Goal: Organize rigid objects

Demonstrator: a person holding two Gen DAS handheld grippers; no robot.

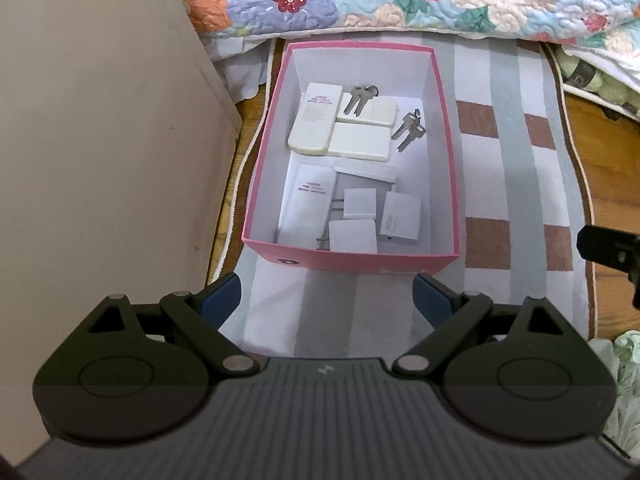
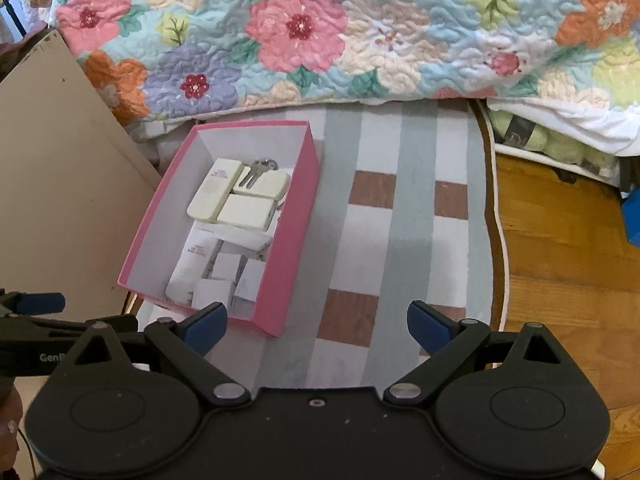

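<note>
Both tools hung level above the rug (image 1: 508, 184), jaws spread wide, holding nothing: the left tool (image 1: 326, 298) faced the box (image 1: 352, 262) straight on, the right tool (image 2: 318, 322) sat to its right. Inside lay white blocks (image 1: 314, 120), 2 key pairs (image 1: 360, 98) and small adapters (image 1: 402, 218), all ahead of the fingertips, apart from them

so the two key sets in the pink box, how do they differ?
The far keys lie on top of a cream case, up by the box's far end; the right keys lie on the box floor beside the cases, nearer the right wall. The far keys show in the right wrist view too; the right keys are hidden there behind the box wall. Both are silver pairs on a ring, blades pointing toward the camera.
</note>
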